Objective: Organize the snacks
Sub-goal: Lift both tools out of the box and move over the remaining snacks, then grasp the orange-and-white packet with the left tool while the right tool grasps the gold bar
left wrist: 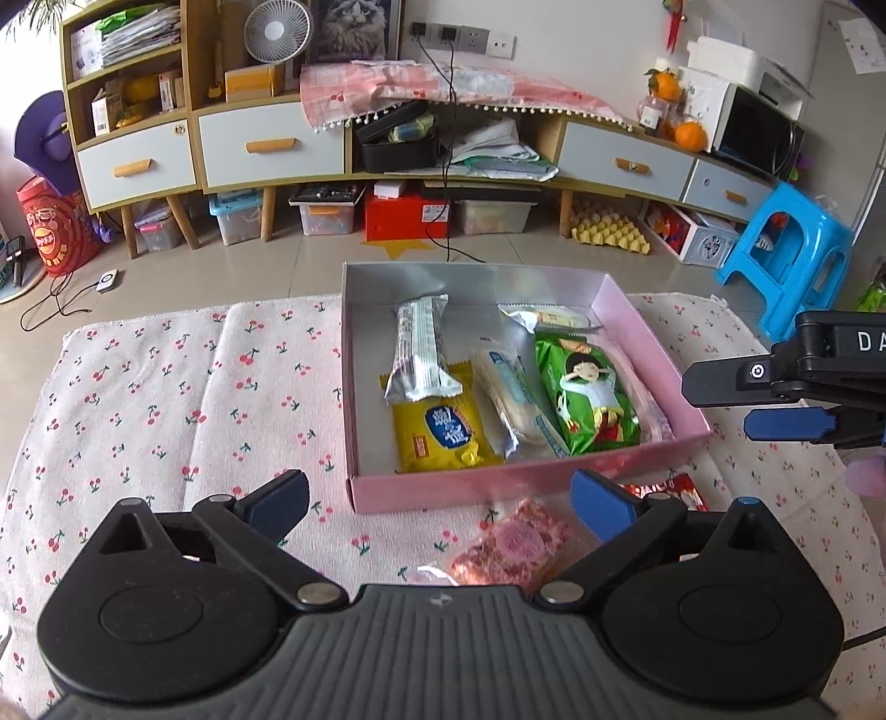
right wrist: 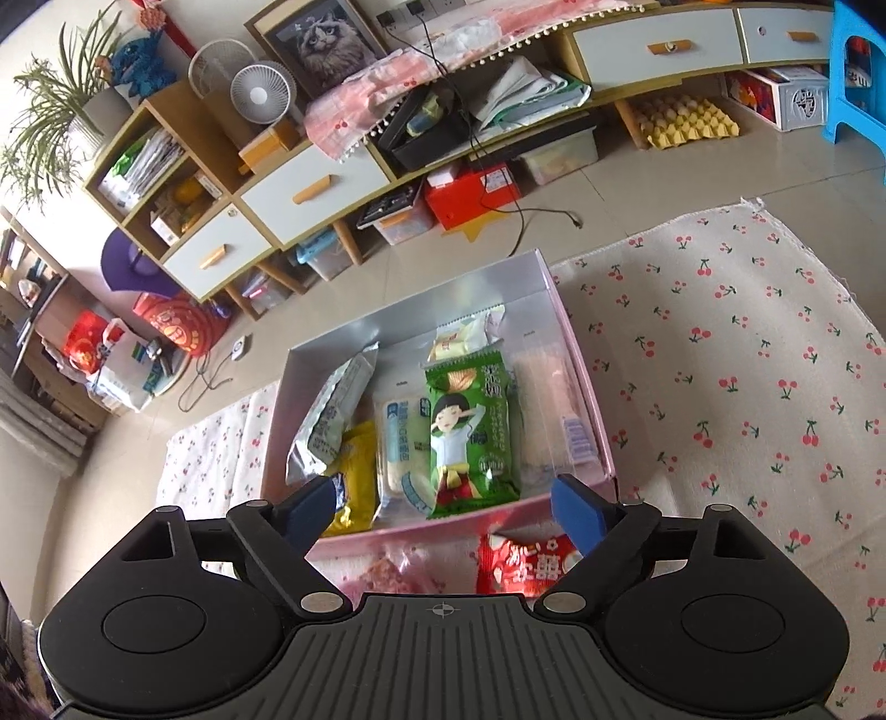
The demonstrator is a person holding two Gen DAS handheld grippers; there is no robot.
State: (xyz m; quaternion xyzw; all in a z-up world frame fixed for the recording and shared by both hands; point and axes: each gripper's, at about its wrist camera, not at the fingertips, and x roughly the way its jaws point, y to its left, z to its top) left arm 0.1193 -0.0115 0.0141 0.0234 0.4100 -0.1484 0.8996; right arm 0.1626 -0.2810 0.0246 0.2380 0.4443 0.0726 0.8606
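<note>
- Left gripper point(left wrist: 437, 498) gapes wide and empty above a pink snack bar point(left wrist: 512, 548) on the cherry-print cloth point(left wrist: 166, 399).
- Right gripper point(right wrist: 443, 507), also wide and empty, hangs over a red packet point(right wrist: 520, 565) at the pink box's point(left wrist: 470, 487) near edge.
- Box holds snacks, including a green packet point(right wrist: 470, 437).
- Beyond: tiled floor point(left wrist: 249, 271), cabinet point(left wrist: 266, 144), blue stool point(left wrist: 786, 260).

Blue stool point(left wrist: 786, 260), white fan point(left wrist: 278, 29), cat picture point(left wrist: 354, 25), yellow egg tray point(left wrist: 609, 230) along cabinet point(left wrist: 266, 147)

Pink box point(left wrist: 443, 490): far-left corner bare, remaining floor packed with snack packets; cherry-print cloth point(left wrist: 166, 399) open left and right of it; two loose packets point(right wrist: 520, 565) crowd its near wall.
</note>
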